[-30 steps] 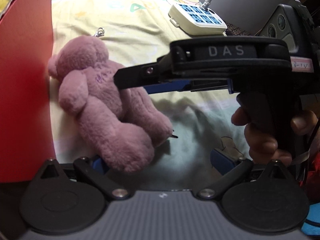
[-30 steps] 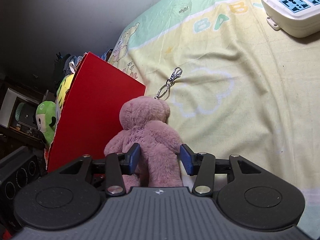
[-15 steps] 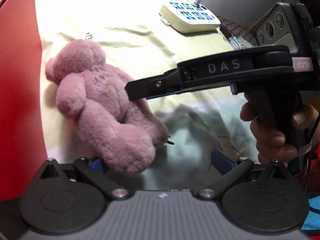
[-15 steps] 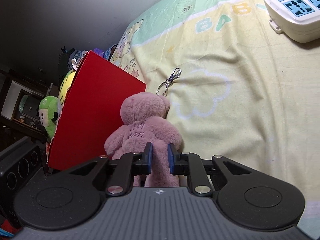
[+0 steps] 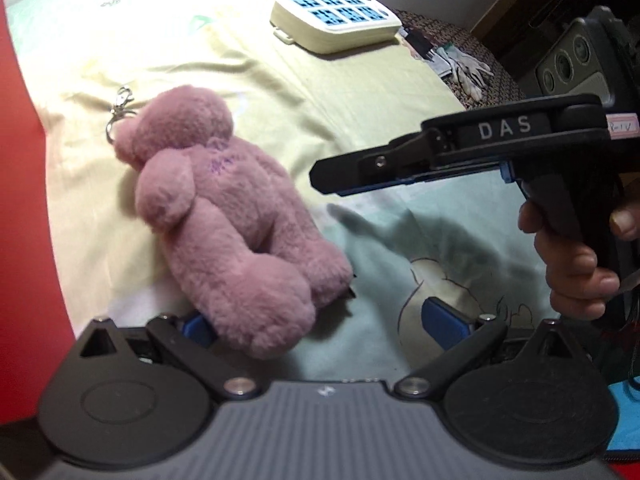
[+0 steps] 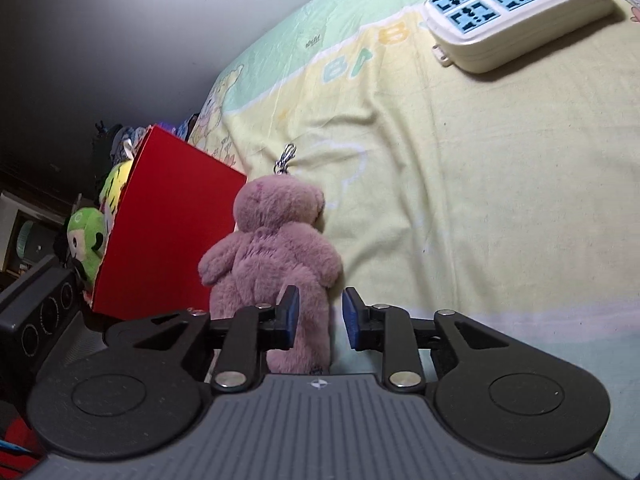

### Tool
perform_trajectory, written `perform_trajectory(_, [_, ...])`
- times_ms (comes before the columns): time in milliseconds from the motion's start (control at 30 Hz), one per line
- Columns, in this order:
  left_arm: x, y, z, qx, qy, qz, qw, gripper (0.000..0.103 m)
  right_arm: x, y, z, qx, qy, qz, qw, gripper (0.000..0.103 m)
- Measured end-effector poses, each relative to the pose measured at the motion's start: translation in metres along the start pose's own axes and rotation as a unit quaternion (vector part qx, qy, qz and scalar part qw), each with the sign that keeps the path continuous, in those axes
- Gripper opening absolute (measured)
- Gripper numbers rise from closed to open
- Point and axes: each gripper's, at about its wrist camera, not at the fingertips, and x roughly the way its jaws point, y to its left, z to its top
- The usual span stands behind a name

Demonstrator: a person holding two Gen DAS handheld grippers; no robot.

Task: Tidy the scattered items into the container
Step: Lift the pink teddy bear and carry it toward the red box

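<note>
A pink plush bear with a key ring lies face down on the bed sheet, its head toward the red container. In the left wrist view my right gripper hovers to the bear's right, clear of it, jaws shut with nothing in them. Its own view shows the bear just ahead, one leg below and between the narrow-set pads of the right gripper, not squeezed. My left gripper stands wide open, the bear's foot against its left pad.
The red container holds a green plush and a yellow one. A white power strip lies at the far side of the sheet. A black box with dials and gloves sit at the right.
The right gripper's jaws closed from wide around the bear's legs to narrow, then it drew back to the right. The bear stayed on the sheet.
</note>
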Motion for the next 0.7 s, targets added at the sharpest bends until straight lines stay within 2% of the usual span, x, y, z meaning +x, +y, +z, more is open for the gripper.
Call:
perform_trajectory(100, [-0.008,0.008,0.005,-0.023,-0.018,0.006,0.9995,0.102,0.005,-0.001,0.005,0.019,-0.01,0.016,1.0,0.047])
perform_trajectory(267, [-0.007,0.023,0.011,-0.073,-0.026,0.018,0.9968,0.102,0.022,0.003,0.01,0.014,-0.002,0.013,1.0,0.048])
perform_trajectory(400, [0.001,0.027,0.014,-0.086,-0.032,0.033,0.9952,0.102,0.033,0.007,0.012,0.012,0.01,0.027,1.0,0.048])
perform_trajectory(500, [0.002,0.034,0.017,-0.102,-0.037,0.034,0.9935,0.099,0.04,0.01,0.013,0.01,0.009,0.03,0.999,0.053])
perform_trajectory(700, [0.002,0.038,0.02,-0.097,-0.05,0.064,0.992,0.099,0.054,0.014,0.013,0.009,0.02,0.046,0.999,0.052])
